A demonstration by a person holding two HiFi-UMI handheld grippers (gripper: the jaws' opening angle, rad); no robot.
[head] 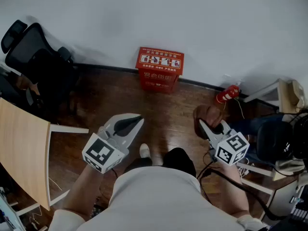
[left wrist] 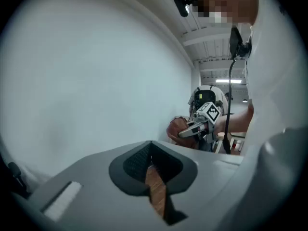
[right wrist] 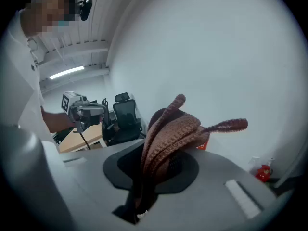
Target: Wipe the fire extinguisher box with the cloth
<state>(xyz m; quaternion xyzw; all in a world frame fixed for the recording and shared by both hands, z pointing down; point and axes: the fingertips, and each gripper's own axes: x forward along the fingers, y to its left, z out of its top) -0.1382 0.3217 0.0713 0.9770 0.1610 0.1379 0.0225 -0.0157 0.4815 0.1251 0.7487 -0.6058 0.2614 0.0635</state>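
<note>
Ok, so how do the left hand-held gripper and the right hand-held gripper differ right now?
The right hand-held gripper is shut on the brown cloth; the left hand-held gripper holds nothing, jaws together. The left one points toward the red fire extinguisher box; the right one sits farther from it, by the small red extinguisher. Both are above the wooden floor, short of the box.

**Desk:** Colours, please.

**Photographer:** The fire extinguisher box (head: 160,69) is red with a white pictogram panel on top. Behind it is a white wall (head: 192,13), under it a dark brown wood floor (head: 110,95). The cloth (right wrist: 173,134) is a reddish-brown ribbed knit (darker in its folds).

**Desk:** The tools?

**Photographer:** The left gripper (head: 137,120) and right gripper (right wrist: 149,177) are pale grey with black inlays and black-and-white marker squares. The chair (head: 33,57) is black.
</note>
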